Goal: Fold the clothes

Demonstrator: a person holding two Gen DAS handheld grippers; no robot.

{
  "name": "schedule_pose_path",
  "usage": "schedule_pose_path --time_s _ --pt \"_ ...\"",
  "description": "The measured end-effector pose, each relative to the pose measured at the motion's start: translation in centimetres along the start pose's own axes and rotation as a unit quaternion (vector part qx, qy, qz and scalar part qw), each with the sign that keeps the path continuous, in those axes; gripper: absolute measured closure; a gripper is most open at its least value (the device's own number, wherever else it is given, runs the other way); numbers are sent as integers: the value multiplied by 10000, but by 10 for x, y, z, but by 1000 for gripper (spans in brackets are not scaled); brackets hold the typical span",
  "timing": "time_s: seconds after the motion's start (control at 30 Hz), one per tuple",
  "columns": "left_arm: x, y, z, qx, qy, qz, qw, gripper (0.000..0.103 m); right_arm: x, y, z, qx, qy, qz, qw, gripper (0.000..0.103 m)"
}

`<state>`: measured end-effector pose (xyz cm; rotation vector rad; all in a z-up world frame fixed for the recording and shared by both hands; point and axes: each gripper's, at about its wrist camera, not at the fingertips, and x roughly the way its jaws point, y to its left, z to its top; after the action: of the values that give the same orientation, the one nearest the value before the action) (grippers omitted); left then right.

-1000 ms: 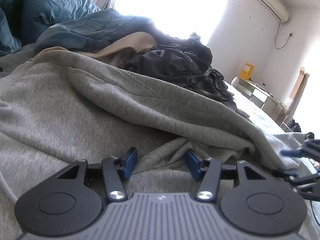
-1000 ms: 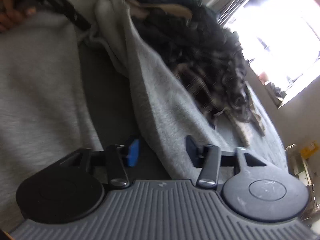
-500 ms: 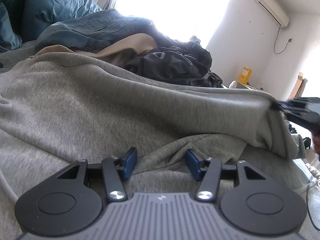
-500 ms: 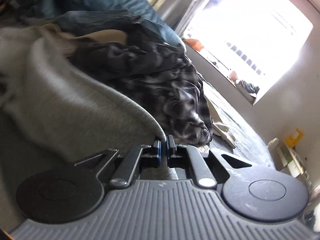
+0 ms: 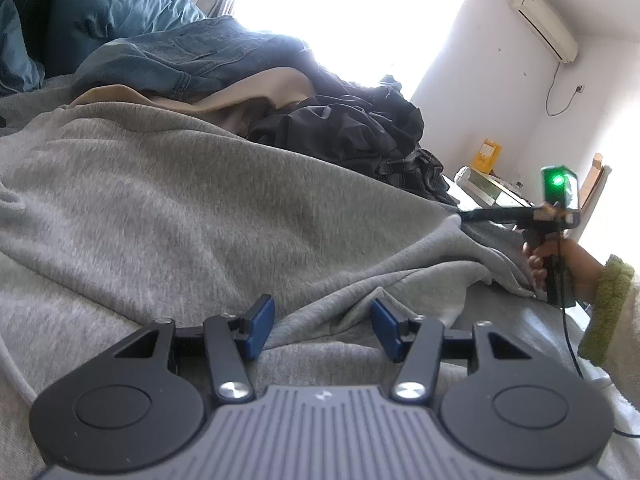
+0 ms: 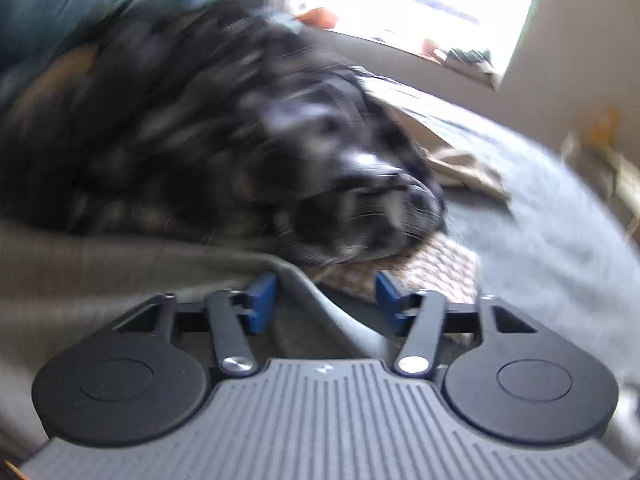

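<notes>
Your right hand-held gripper (image 6: 320, 300), jaws opening, straddled the grey fleece sweatshirt's (image 5: 240, 208) folded edge; left hand-held gripper (image 5: 322, 330) half-open, gripping nothing.

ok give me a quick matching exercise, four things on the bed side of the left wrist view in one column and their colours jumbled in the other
Things:
1. sweatshirt
2. jeans
3. crumpled jacket
4. cuff on the person's sleeve

Colours:
A. black
B. olive green
C. grey
D. blue denim

Pairs: 1-C, 2-D, 3-A, 4-B
</notes>
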<state>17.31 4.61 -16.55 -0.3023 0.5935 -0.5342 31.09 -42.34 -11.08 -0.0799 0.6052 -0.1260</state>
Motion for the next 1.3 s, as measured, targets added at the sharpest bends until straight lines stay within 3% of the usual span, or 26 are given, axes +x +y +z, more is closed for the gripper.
schedule_pose_path --time_s 0.1,0.27,0.37,0.5,0.57,0.73,0.83,0.9,0.97,1.03,1.1,1.2,1.3 --pt "-1 -1 0 -1 2 2 10000 48 -24 -51 5 1314 -132 6 9912 41" --pt "0 -1 1 2 12 12 10000 48 -110 -144 -10 2912 -520 -85 9552 41" --pt "0 -1 1 -1 14 7 10000 47 -178 -184 -30 3324 -651 -67 9409 41" --pt "0 -1 1 -14 26 -3 10000 47 -276 -220 -63 3469 -825 -216 9340 41" --pt "1 -2 2 -6 43 15 10000 47 -311 -231 -82 3580 -672 -230 9310 41" --pt "0 -11 5 175 125 193 9996 44 -318 -228 -128 3870 90 116 9220 41" --pt "2 -20 2 449 153 381 9981 41 -282 -211 -145 3851 525 338 9208 41" --pt "4 -23 1 550 160 423 9975 40 -252 -197 -149 3669 728 356 9267 41" --pt "4 -23 0 562 155 414 9974 39 -228 -178 -145 3022 693 111 9507 41" --pt "3 -22 -1 552 147 389 9976 39 -210 -154 -137 1954 452 -310 9792 41" --pt "3 -19 -1 487 131 332 9982 38 -194 -129 -129 761 72 -612 9952 40" --pt "2 -18 -1 444 118 291 9985 38 -164 -97 -123 -691 -186 -834 9939 30" --pt "0 -21 1 485 103 340 9982 38 -130 -85 -119 -1366 -44 -1006 9855 25"
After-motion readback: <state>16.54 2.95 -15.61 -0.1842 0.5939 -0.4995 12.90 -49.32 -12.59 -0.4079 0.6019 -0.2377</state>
